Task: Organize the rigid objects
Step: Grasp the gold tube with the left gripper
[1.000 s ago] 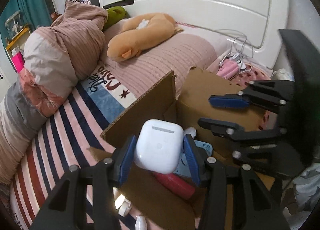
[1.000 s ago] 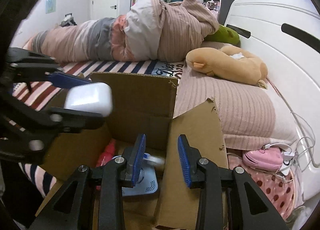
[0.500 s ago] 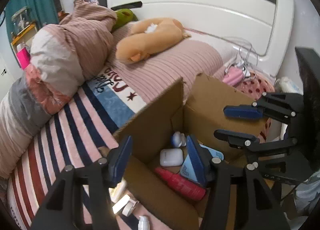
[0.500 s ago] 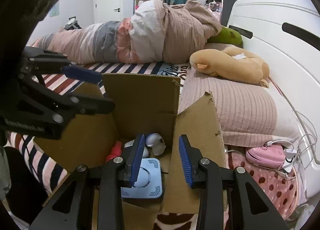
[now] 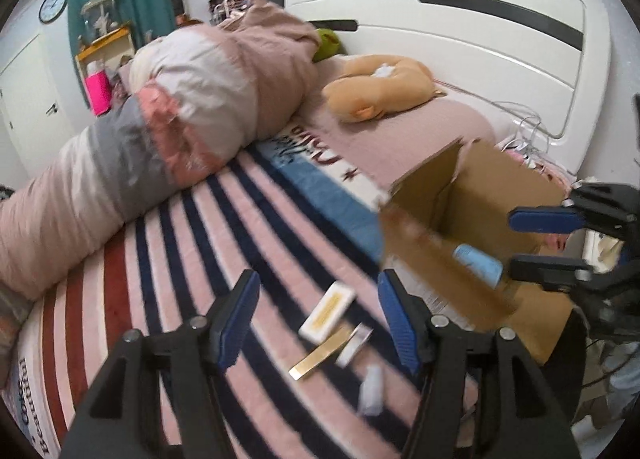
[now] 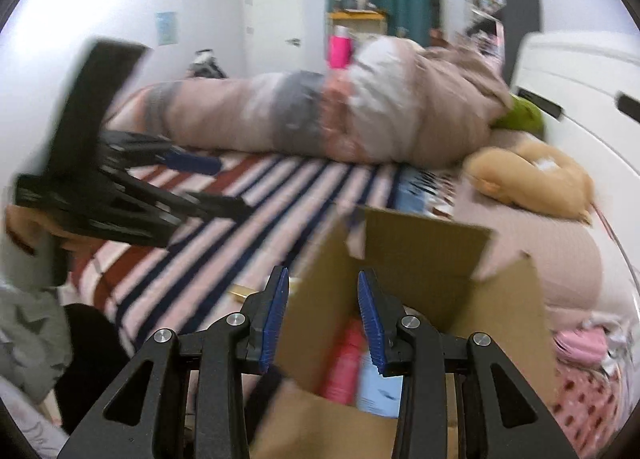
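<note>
holding my left tool [image 5: 316,319] released, empty, over white bar [image 5: 327,312] and gold strip [image 5: 320,353] on bed [image 5: 192,259] | right tool [image 6: 322,319] released above cardboard box [image 6: 420,259]

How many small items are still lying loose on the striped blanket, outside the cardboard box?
4, all beside the cardboard box: a white and gold box, a flat gold bar, a small white stick next to it, and a blurred white piece nearest the camera. Others may be hidden.

Both wrist views overlook bed [image 5: 192,243]; sharing cardboard box [image 6: 424,259]
</note>
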Demonstrator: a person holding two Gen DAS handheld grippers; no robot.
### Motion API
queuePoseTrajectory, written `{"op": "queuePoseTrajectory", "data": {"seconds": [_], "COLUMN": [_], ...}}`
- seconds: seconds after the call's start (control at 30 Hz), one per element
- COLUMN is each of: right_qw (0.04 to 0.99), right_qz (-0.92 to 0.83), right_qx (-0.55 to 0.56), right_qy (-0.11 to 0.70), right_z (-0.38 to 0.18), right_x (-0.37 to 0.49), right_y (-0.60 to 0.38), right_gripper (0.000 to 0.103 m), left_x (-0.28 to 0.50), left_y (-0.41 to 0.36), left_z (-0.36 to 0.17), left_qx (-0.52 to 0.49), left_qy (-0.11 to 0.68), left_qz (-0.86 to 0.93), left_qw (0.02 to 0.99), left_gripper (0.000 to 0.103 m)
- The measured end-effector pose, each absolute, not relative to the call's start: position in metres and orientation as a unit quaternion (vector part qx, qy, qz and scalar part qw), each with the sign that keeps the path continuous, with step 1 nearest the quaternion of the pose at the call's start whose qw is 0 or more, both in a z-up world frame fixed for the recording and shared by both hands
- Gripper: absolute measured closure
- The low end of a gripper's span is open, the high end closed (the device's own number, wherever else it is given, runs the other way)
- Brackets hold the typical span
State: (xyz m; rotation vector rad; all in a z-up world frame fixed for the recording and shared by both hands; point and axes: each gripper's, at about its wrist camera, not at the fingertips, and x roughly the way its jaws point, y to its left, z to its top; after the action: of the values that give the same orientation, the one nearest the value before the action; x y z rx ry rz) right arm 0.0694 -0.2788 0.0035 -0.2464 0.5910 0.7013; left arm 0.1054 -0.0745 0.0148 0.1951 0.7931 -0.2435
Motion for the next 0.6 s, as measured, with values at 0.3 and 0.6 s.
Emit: {"op": "queuePoseTrajectory", "data": {"seconds": [0.3, 0.6], "right_qw": [0.847, 0.848], "right_qz": [0.402, 0.302], "right_qx": [-0.139, -0.094], "right_qy": [0.319, 0.426], "right_z": [-0.035, -0.14], "right_x": [0.032, 0.043], "right_y": [-0.19, -0.172], "right_gripper": [0.062, 0.062], "left_x": [0.105, 0.127], "left_y": [-0.017, -0.023], "left_z": [-0.059, -0.143], "left_qx": [0.078, 0.09], "left_qy": [0.421, 0.472], "left_qz": [-0.133, -0.212], "left_qw": [0.894, 0.851], "left_gripper": [0.045, 0.056]}}
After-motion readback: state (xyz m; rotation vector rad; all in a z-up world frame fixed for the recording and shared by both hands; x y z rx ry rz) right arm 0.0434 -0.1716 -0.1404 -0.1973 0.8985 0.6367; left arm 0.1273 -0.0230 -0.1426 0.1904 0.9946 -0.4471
